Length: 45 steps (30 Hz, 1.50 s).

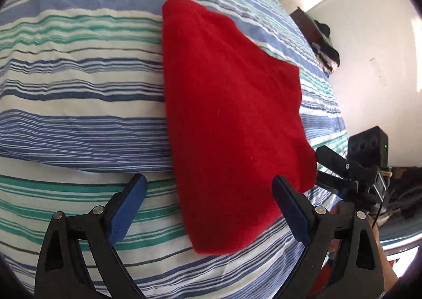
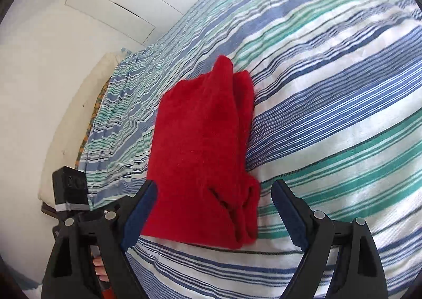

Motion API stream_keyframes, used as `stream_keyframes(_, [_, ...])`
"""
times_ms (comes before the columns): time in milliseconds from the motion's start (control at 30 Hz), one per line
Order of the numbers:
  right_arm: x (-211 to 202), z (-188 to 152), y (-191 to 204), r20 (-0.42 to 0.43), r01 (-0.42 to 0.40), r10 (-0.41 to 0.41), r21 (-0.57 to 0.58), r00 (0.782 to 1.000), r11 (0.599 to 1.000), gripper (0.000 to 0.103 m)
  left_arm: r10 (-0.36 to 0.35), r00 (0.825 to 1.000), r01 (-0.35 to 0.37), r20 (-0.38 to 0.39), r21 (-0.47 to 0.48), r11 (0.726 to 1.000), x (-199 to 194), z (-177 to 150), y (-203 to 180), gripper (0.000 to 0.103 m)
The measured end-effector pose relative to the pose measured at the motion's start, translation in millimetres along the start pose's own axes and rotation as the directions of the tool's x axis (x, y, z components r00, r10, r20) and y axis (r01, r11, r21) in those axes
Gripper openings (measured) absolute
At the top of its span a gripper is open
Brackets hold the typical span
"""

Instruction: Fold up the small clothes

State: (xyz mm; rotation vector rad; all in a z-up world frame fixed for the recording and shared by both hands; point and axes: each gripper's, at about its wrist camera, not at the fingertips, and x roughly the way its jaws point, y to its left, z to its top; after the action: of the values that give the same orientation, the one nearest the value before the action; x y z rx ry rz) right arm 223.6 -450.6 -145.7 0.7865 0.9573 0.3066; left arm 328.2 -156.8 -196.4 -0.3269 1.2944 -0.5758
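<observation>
Bedroom setting: white walls, a white panelled door (image 2: 110, 1) in the upper left of the right wrist view, a sunlit opening at the upper right of the left wrist view.

Surface: bed cover of white cotton with blue, navy and teal stripes (image 1: 79, 93), lightly rumpled, filling most of both frames.

Item 1: red fleece garment, folded into a thick wedge-shaped bundle (image 1: 229, 119), lying on the striped cover at the centre of both frames. Layered fold edges show along its right side and lower end in the right wrist view (image 2: 208, 151).

Item 2: left gripper (image 1: 211, 209), black frame with blue pads, jaws spread wide; the bundle's near end lies between the pads, neither pad pressing it.

Item 3: right gripper (image 2: 215, 214), same build, jaws likewise parted around the bundle's near end, holding nothing. Its left pad sits just beside the cloth; contact cannot be judged.

Item 4: dark heap of clothing (image 1: 325, 48) beyond the bed's far edge, upper right of the left wrist view.

Item 5: cream pillow (image 2: 87, 104) against the wall, left of the right wrist view.
</observation>
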Motion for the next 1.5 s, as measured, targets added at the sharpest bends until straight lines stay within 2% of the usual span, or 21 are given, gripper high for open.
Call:
stream_keyframes(33, [15.6,3.2,-5.8,-0.061,-0.044,0.047,0.048,0.997,0.998,0.087,0.003,1.000,-0.003,-0.024,0.000,1.000,7.1,-1.1,-0.7,0.083])
stream_keyframes(67, [27.7,3.5,-7.2,-0.104,-0.045,0.052,0.064,0.993,0.997,0.087,-0.005,0.999,0.005,-0.032,0.002,1.000,10.1,-1.3,-1.0,0.065])
stream_keyframes(133, [38.8,4.4,3.4,-0.133,0.003,-0.003,0.001,0.991,1.000,0.078,-0.056,0.997,0.055,-0.052,-0.028,0.998,11.6,3.1,0.1,0.036])
stream_keyframes(167, [44.9,5.6,8.2,-0.164,0.006,-0.010,-0.023,0.986,1.000,0.044,-0.053,0.997,0.051,-0.049,-0.041,0.998,8.3,6.5,-0.5,0.031])
stream_keyframes(200, [50.5,8.4,11.6,-0.198,0.011,-0.016,-0.029,0.980,1.000,0.029,-0.057,0.998,0.056,-0.038,-0.035,0.998,1.4,10.2,-4.4,0.029])
stream_keyframes(233, [52.2,12.7,16.5,-0.210,0.021,-0.028,-0.035,0.977,0.999,0.029,-0.061,0.998,0.060,-0.015,-0.017,0.998,-8.8,15.1,-10.5,0.028])
stream_keyframes(333, [41.0,36.0,56.3,-0.163,0.040,-0.068,-0.171,0.984,0.985,0.028,-0.088,0.991,0.084,0.098,0.042,0.996,-54.8,40.3,-32.4,0.028])
stream_keyframes(500, [-7.1,88.4,147.7,0.012,-0.003,0.008,-0.368,1.000,0.930,0.028,-0.148,0.941,0.101,0.305,0.164,0.981,-149.8,75.4,-66.7,0.029])
stream_keyframes(567, [-24.1,97.0,176.6,0.050,-0.030,0.058,-0.440,0.997,0.898,0.029,-0.148,0.927,0.080,0.344,0.204,0.976,-171.1,75.0,-75.8,0.029])
stream_keyframes(633, [-31.6,96.0,191.7,0.055,-0.056,0.093,-0.476,0.994,0.878,0.029,-0.130,0.931,0.060,0.341,0.208,0.976,-170.6,67.7,-75.6,0.033])
stream_keyframes(733, [-20.2,81.0,176.6,0.030,-0.049,0.070,-0.447,0.997,0.893,0.042,0.018,0.961,-0.061,0.276,0.147,0.987,-131.4,41.0,-55.1,0.059])
stream_keyframes(800, [-4.0,63.0,144.8,0.006,0.027,-0.027,-0.388,1.000,0.921,0.057,0.151,0.967,-0.179,0.205,0.127,0.976,-96.0,6.1,-37.5,0.062])
stream_keyframes(933, [-16.2,-4.9,66.7,-0.001,0.263,-0.278,-0.321,0.961,0.910,0.059,0.314,0.933,-0.349,0.177,0.218,0.912,-73.6,-99.3,-23.0,0.065])
stream_keyframes(1000, [-39.4,-47.2,46.3,0.008,0.334,-0.349,-0.317,0.937,0.888,0.075,0.349,0.918,-0.388,0.190,0.241,0.889,-83.4,-140.4,-23.5,0.073])
stream_keyframes(1067, [-61.1,-86.5,42.4,0.026,0.387,-0.400,-0.325,0.916,0.863,0.081,0.411,0.882,-0.462,0.232,0.249,0.851,-102.4,-166.6,-33.7,0.087])
stream_keyframes(1133, [-81.0,-120.1,51.9,0.051,0.422,-0.431,-0.334,0.901,0.843,0.089,0.489,0.817,-0.563,0.305,0.245,0.789,-124.2,-181.2,-46.8,0.092])
stream_keyframes(1200, [-99.4,-143.7,69.0,0.098,0.439,-0.431,-0.320,0.897,0.840,0.102,0.512,0.773,-0.615,0.375,0.244,0.750,-146.3,-184.4,-67.3,0.095])
stream_keyframes(1300, [-119.2,-166.5,102.0,0.151,0.443,-0.416,-0.329,0.897,0.834,0.103,0.506,0.732,-0.643,0.456,0.216,0.735,-178.8,-183.0,-90.7,0.097])
stream_keyframes(1433, [-130.9,-178.7,148.9,0.192,0.478,-0.438,-0.381,0.878,0.791,0.103,0.584,0.573,-0.736,0.576,0.048,0.675,-218.6,-200.5,-102.1,0.101])
stream_keyframes(1467, [-134.2,-180.5,160.7,0.206,0.497,-0.453,-0.404,0.867,0.768,0.103,0.608,0.553,-0.743,0.570,0.007,0.669,-226.4,-202.1,-101.4,0.101])
stream_keyframes(1500, [-137.9,-182.9,172.9,0.222,0.517,-0.468,-0.430,0.856,0.741,0.103,0.623,0.556,-0.737,0.550,-0.020,0.675,-232.5,-203.3,-98.3,0.101])
